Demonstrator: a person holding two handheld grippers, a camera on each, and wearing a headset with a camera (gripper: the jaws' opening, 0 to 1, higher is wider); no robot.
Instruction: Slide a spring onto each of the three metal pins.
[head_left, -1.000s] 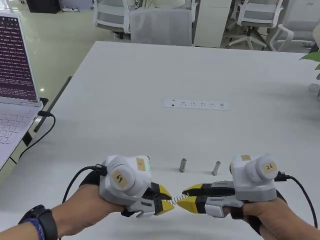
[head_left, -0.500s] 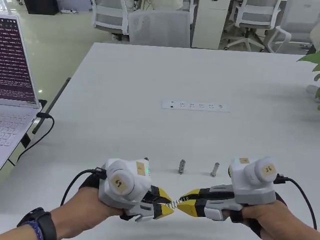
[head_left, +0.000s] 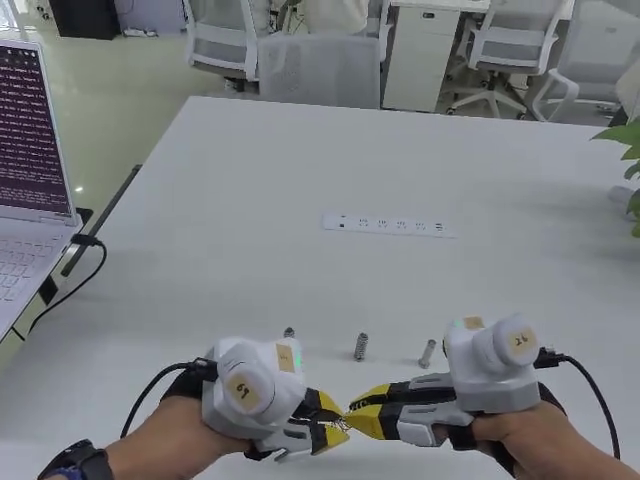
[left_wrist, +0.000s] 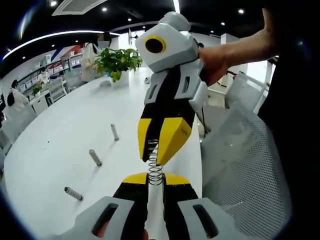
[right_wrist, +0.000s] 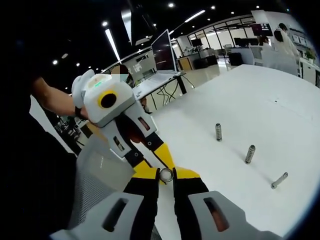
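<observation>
Closer now, my right gripper (head_left: 354, 419) feeds the pinched spring (left_wrist: 156, 167) onto the pin (left_wrist: 155, 210) clamped in my left gripper (head_left: 335, 427); other pieces (head_left: 361, 346) wait.

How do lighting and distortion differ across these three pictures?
Head view: bright, even light, straight lines, only soft shadows on the table. Left gripper view: fisheye curves the table edge, yet the spring is sharp. Right gripper view: same bending, dark background, glaring strip lights.
</observation>
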